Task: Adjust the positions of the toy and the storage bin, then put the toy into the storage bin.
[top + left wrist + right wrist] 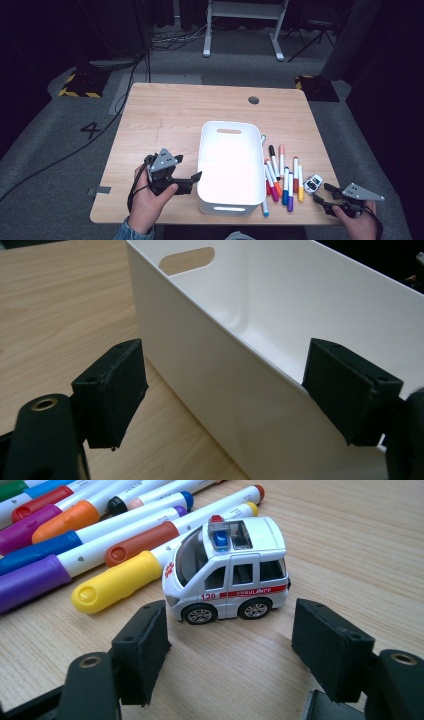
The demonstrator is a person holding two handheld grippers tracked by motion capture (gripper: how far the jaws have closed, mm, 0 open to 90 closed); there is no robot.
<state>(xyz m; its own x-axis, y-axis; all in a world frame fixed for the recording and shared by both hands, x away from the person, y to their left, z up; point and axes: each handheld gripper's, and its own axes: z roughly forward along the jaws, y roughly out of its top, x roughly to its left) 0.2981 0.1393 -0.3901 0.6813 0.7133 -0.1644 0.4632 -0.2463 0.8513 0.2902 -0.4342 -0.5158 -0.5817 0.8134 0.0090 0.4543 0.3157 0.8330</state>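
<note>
Standing near the front of the wooden table (pixel 165 115), a white bin (pixel 230 167) is being shown from above in the high view, with a row of markers (pixel 282 175) lying just to its right and a small toy ambulance (pixel 313 183) beside the markers' near ends. What is lost from that height is being supplied by the right gripper view — the ambulance (pixel 231 570) is seen standing on its wheels, white with a red stripe and a blue light on the roof, its front close to the yellow cap of the nearest marker (pixel 150 570). The right gripper (pixel 230 647) is being held level just short of the toy, its jaws spread wide with nothing between them but bare table.

The bin's long side wall (pixel 225 390) is being shown close up in the left gripper view, with an oval handle slot cut through the far end wall. The left gripper (pixel 225 390) is being held astride that wall — one pad outside, one inside over the rim — and the pads are standing clear of it, so nothing is gripped. Nothing can be made out inside the bin in the part of it that is seen.
</note>
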